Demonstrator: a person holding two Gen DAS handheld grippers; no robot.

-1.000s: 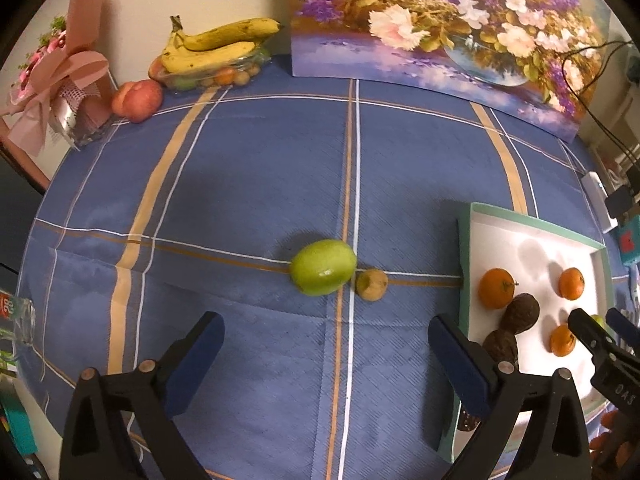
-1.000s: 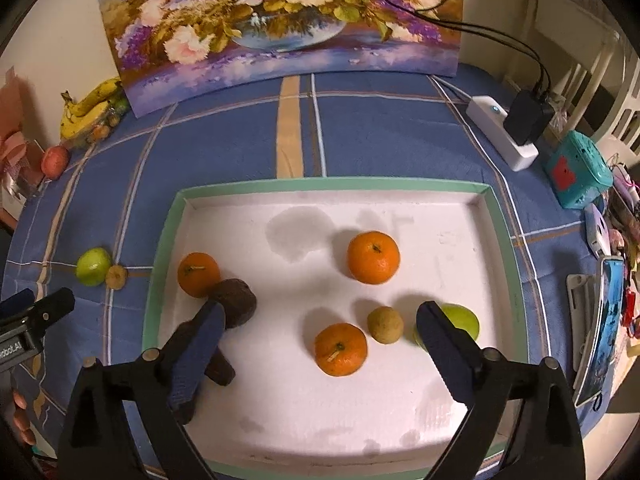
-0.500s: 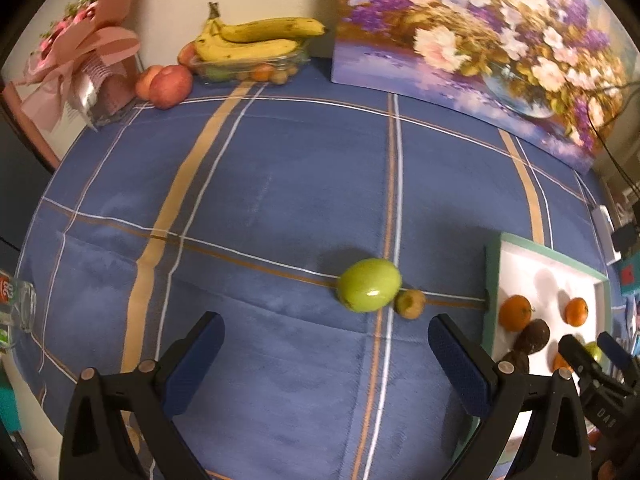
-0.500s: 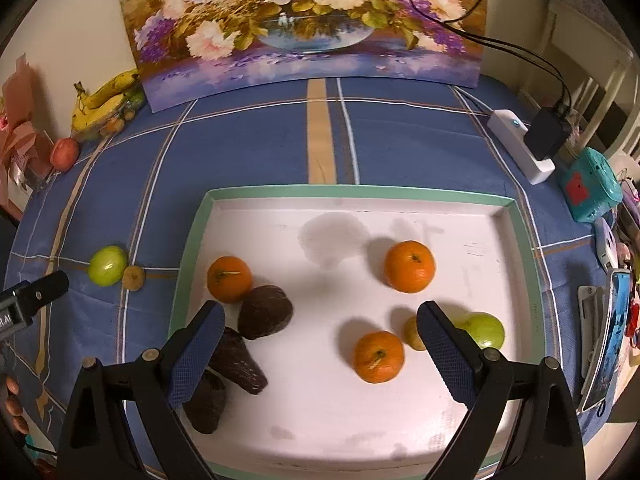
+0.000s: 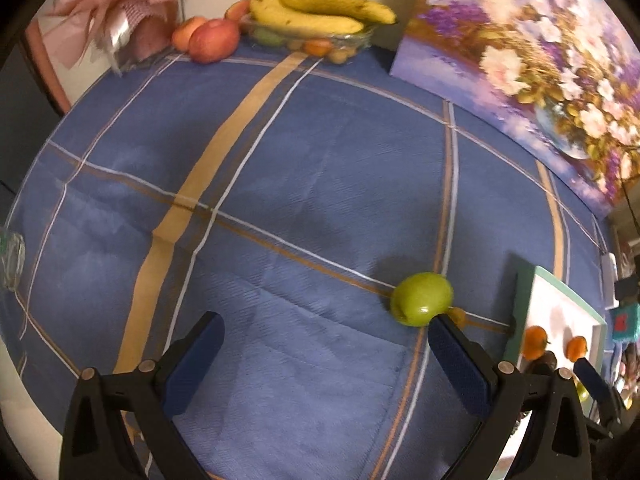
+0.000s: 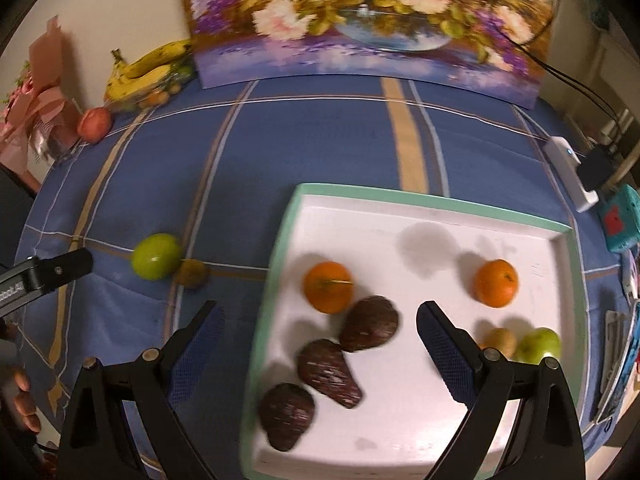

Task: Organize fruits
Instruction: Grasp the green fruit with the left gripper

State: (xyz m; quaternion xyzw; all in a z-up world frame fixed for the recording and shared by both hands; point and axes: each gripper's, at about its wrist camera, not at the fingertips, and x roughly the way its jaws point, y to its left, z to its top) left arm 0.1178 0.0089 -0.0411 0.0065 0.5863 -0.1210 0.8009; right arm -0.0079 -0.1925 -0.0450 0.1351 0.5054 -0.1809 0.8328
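Left wrist view: the left gripper [image 5: 322, 364] hangs above the table covered by a blue plaid cloth [image 5: 304, 184], its jaws spread wide with nothing between them. A round green apple [image 5: 421, 299] lies on the cloth just ahead of the right-hand finger, and a small brownish round fruit [image 5: 457, 314] peeps out touching its far side. Both sit outside the white tray with a mint-green rim [image 5: 520, 312] at the right edge, so they look like the pieces not yet sorted. The wide jaws suit a grab at the apple, though it lies off-centre toward one finger rather than between the two. At the far wall a clear dish of yellow bananas [image 5: 320, 10] and two red apples [image 5: 210, 40] stand well apart from this work.

Right wrist view: the right gripper [image 6: 318, 330] is likewise open and holding nothing, poised over the tray's left rim [image 6: 276, 264]. Inside the tray, like seems grouped with like: three dark brown avocados [image 6: 328, 368] cluster near the front left, two oranges [image 6: 328, 286] lie further back, and a small tan fruit [image 6: 500, 340] touches a green apple [image 6: 538, 344] at the right. That pairing probably explains where the loose apple and brown fruit belong. The left gripper's tip [image 6: 60, 270] shows at the left, near the loose apple.
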